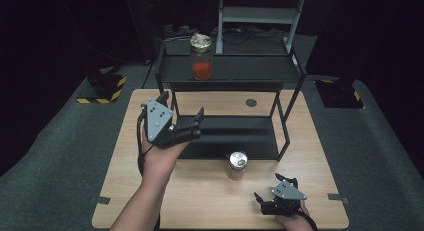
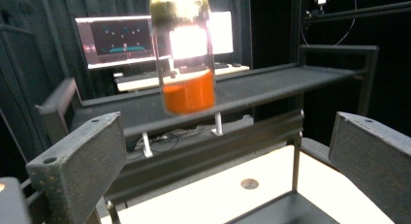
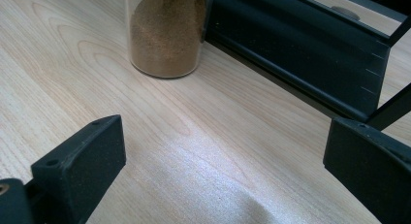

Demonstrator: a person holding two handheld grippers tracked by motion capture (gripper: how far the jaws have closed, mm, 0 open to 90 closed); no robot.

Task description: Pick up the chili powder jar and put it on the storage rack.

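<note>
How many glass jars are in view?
2: a glass jar with orange powder on the black rack's top shelf; a silver-lidded jar with brown powder on the wooden table.

High view looks down on the table [image 1: 210,191]; gripper views sit low, sharing the black rack [image 1: 230,71].

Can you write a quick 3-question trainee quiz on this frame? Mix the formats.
1. True or false: the jar with orange powder stands on the top shelf of the black rack.
2. Multiple choice: the jar with brown powder stands
A. on the rack's lower shelf
B. on the table, in front of the rack
C. between the jaws of the right gripper
3. Fill in: the jaws of the left gripper are ____, with nothing between them.

Key: 1 true; 2 B; 3 open
</note>
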